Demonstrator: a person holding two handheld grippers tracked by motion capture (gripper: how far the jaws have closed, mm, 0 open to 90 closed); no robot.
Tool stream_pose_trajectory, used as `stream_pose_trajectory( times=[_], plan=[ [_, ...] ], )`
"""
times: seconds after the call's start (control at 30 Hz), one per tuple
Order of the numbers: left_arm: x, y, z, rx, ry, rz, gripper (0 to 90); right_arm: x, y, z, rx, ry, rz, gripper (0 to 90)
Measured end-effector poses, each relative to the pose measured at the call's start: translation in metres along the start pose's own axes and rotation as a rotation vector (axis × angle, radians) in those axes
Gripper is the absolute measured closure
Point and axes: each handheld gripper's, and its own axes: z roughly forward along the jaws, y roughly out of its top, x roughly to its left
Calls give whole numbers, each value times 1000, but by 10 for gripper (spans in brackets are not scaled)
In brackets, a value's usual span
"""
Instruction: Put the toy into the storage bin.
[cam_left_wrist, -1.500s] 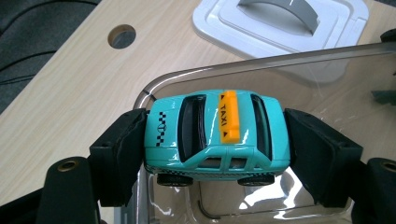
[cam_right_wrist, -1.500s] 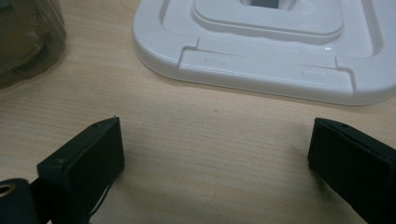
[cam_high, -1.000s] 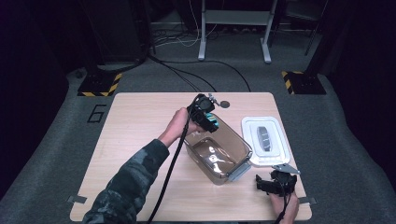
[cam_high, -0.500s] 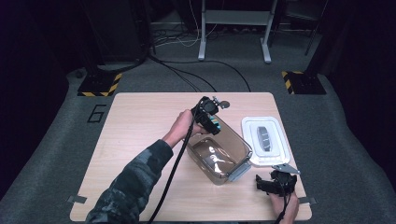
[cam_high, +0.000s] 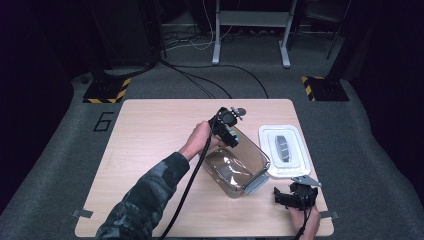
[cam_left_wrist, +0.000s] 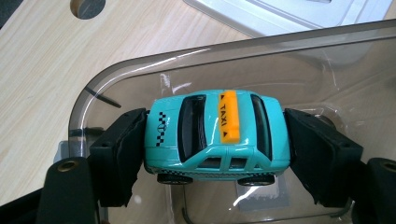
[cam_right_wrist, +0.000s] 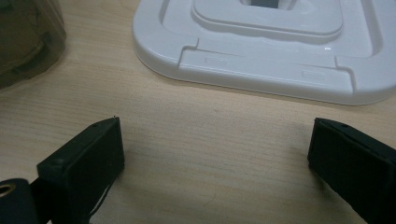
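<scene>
- The left hand-held gripper (cam_left_wrist: 217, 158) is closed on a toy taxi (cam_left_wrist: 215, 133); one black pad presses the front end of the car and the other presses the rear end.
- The toy taxi is turquoise with an orange roof sign reading "TAXI". It sits level between the pads, its wheels toward the base of the left hand-held gripper.
- In the high view, the left hand-held gripper (cam_high: 229, 131) stands over the far corner of a clear plastic box (cam_high: 235, 167), and the person's left hand (cam_high: 199, 140) holds it from the left.
- The clear plastic box (cam_left_wrist: 140, 63) lies directly beyond the toy taxi; its curved rim passes just past the car, and the car is above the box opening.
- The right hand-held gripper (cam_right_wrist: 215, 161) is wide open with nothing between its pads. It sits low over the desk (cam_right_wrist: 196, 126).
- A white lid (cam_right_wrist: 261, 56) lies on the desk just ahead of the right hand-held gripper, apart from its pads.
- In the high view, the right hand-held gripper (cam_high: 295, 195) is at the near right desk edge, with the white lid (cam_high: 284, 150) beyond it and the clear plastic box to its left.
</scene>
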Motion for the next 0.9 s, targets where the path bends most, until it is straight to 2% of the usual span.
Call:
stream_pose_trajectory(
  times=[0.33,0.47,0.7,0.9],
  plan=[
    [-1,-2,9,12,12,-32,243,0,0,0,1,0,4,28],
    [-1,-1,11,15,23,-34,243,0,0,0,0,0,-1,28],
    [-3,0,16,25,17,-40,243,0,0,0,-1,0,-1,28],
    [-3,1,18,37,35,-48,243,0,0,0,-1,0,-2,28]
  ],
)
